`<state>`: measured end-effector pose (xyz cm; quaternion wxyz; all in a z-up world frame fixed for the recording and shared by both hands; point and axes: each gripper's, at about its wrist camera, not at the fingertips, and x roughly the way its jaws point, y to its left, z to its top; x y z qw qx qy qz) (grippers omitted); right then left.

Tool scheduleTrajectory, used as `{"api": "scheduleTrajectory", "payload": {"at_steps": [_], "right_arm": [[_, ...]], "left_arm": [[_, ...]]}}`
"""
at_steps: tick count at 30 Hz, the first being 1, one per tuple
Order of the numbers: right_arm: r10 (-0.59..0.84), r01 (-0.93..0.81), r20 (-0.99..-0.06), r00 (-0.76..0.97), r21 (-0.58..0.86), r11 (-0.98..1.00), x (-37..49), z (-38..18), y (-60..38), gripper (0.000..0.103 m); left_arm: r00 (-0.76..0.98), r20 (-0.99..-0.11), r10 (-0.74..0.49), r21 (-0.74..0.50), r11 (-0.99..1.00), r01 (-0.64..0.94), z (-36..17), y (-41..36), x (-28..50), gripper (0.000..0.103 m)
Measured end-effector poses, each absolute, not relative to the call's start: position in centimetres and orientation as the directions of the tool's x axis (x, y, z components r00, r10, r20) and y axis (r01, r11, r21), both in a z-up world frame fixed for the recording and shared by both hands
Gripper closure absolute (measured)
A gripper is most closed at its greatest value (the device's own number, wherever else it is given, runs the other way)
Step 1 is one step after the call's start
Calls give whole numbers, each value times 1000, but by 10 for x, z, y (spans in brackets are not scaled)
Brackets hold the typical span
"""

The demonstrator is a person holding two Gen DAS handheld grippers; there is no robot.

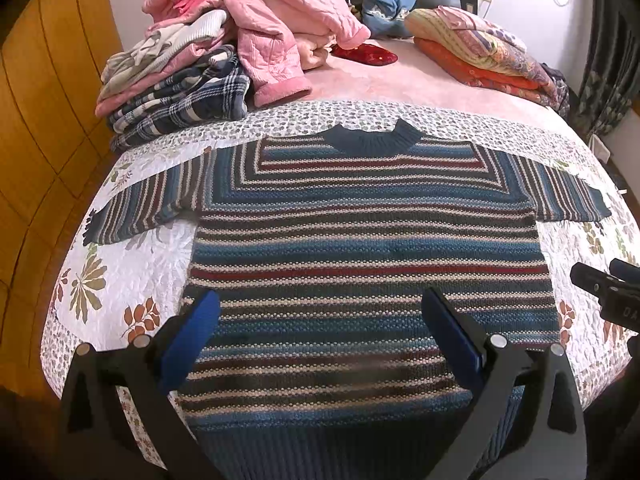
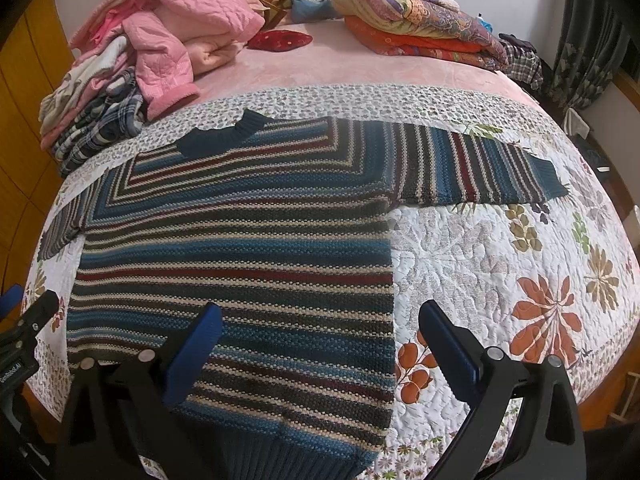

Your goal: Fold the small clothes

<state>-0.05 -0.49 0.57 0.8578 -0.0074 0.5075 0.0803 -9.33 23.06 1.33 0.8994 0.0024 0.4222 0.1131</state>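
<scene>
Your work surface is a bed [image 1: 400, 84] against a white wall, with a wooden wardrobe [image 1: 44, 128] along the left edge of both views. A white quilt printed with leaves [image 2: 480, 264] covers the near half of the bed; a pink blanket [image 2: 340, 64] covers the far half.

Upper left of each frame: a heap of clothes [image 1: 208, 52], pink quilted garments on top, a plaid item at the bottom. Upper right: a stack of folded patterned quilts [image 2: 416, 20]. Between them lie a small red cushion [image 1: 366, 54] and a blue bundle [image 1: 388, 8] at the headboard.

The striped knitted sweater [image 1: 368, 248] lies flat on the leaf quilt, collar toward the headboard, dark ribbed hem at the bottom of frame, both sleeves spread out sideways. It is unfolded.

Your left tool [image 1: 320, 340] hangs over the lower body of the sweater, its blue-padded fingers [image 1: 192, 336] spread wide, clamped on nothing. Contact with the knit cannot be judged.

Your right tool [image 2: 320, 344] sits over the sweater's right-hand edge in its own view: one finger above the stripes, the other above bare quilt. Its fingers are likewise wide apart and empty. It also shows at the right edge of the left view, well to the side of the left tool.
</scene>
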Motion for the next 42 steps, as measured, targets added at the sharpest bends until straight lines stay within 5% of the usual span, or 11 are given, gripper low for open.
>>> {"api": "scheduleTrajectory", "payload": {"at_steps": [42], "right_arm": [[156,-114,-881,447,117,987,41,18,-36,4]], "left_arm": [[624,-750,221,113,971,-209,13,232,-64,3]]}}
